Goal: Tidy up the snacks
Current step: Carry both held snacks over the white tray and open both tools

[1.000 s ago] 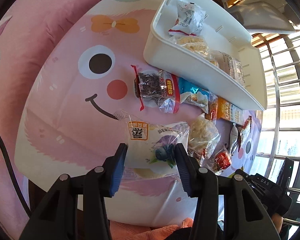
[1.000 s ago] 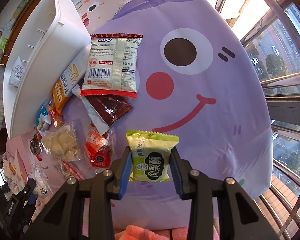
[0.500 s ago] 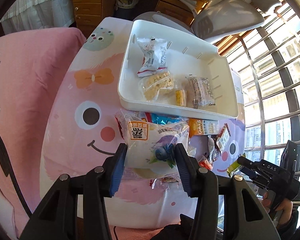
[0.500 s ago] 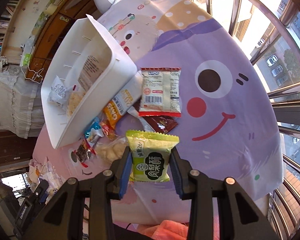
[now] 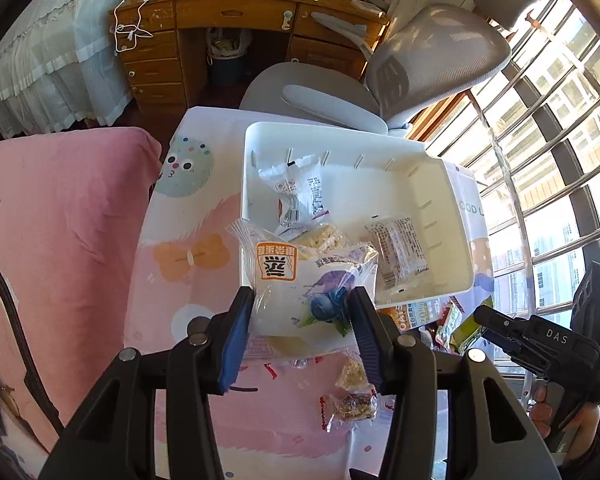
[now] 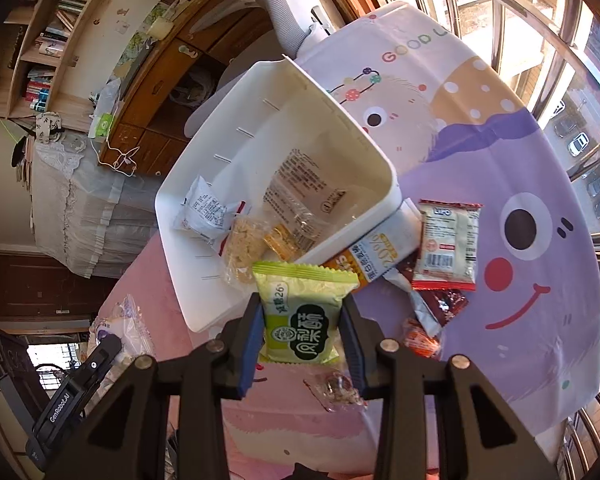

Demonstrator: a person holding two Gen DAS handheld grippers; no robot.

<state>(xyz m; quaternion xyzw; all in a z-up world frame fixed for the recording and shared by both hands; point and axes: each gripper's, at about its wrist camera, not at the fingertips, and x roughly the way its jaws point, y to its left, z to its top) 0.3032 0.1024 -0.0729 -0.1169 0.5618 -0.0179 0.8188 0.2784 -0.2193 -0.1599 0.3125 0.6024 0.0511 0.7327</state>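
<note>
Both tools carry snacks toward the bin (image 5: pixel 456 216). The left tool (image 5: pixel 302 320) pinches a white blueberry pack (image 5: pixel 308 288); the right tool (image 6: pixel 300 326) pinches a green pack (image 6: pixel 300 316). The bin lies just ahead of and below each tool, a few packets already inside. Next, I judge: bring each over the bin and spread the jaws. Both packs look light, crinkly, and puffed.

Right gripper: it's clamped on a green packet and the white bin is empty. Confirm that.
Not quite: the right gripper is clamped on the green packet, but the white bin is not empty. The right wrist view shows several wrapped snacks lying in it.
</note>
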